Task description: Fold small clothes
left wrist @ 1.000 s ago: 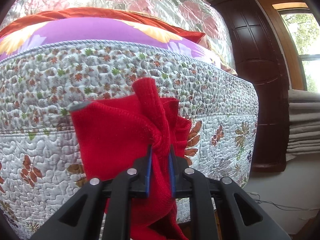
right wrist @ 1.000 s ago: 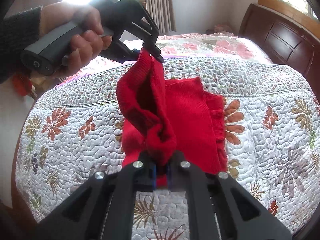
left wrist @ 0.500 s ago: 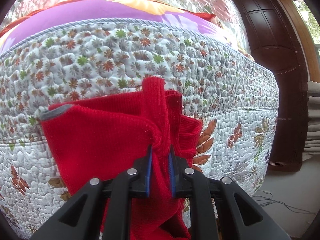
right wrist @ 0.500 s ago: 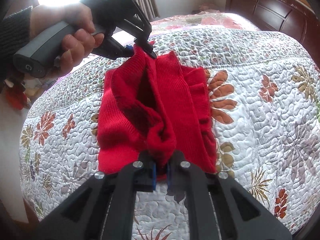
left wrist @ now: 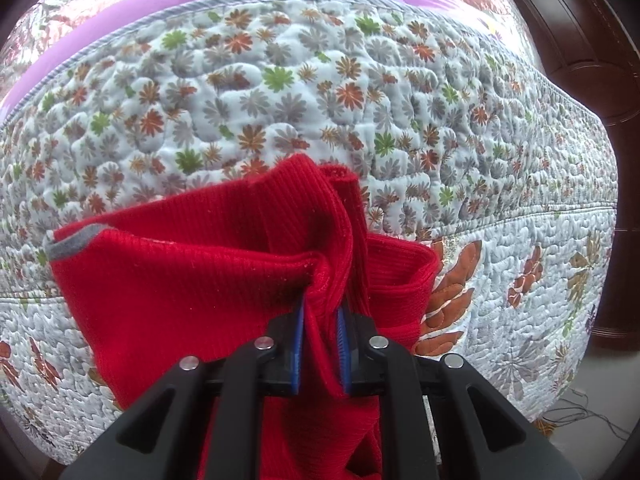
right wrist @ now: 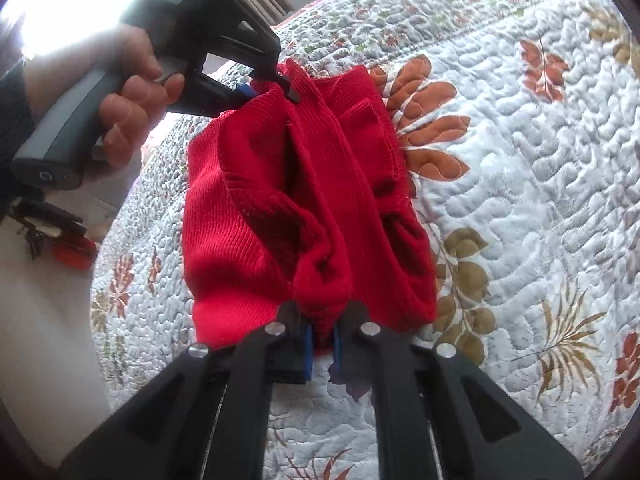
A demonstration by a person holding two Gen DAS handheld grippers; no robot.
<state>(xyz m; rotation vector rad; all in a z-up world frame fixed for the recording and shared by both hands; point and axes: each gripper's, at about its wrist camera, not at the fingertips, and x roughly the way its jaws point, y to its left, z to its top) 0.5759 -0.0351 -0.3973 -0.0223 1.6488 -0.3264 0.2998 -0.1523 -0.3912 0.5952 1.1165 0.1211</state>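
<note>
Currently you hold the red knitted garment (right wrist: 304, 200) between both tools, over the quilted bed cover (right wrist: 520, 160). The left gripper (left wrist: 320, 344) is closed down to a narrow gap, with a bunched fold of red knit pinched between its blue pads (left wrist: 298, 344). The right gripper (right wrist: 320, 336) is likewise nearly closed on a gathered edge of the same garment. In the right wrist view, your hand (right wrist: 132, 96) on the left tool's handle is visible at the far end of the cloth.

To perform this step well:
- Keep both grips firm until the cloth lies on the quilt; bunched knit probably slips if either grip relaxes early.
- Draw the two tools apart just enough to take out the sag between them, so the layers lie flat instead of in loose pockets.
- Lower both ends together. Whether the underside already touches the quilt cannot be told from these views.

Orientation: the garment's long axis runs from one gripper to the other, away from the right wrist camera and toward the left tool. In the left wrist view, a grey trimmed edge (left wrist: 72, 246) points out to the left side, clear of the grip. Several layers hang folded and uneven along the axis, so the fold appears unfinished.
</note>
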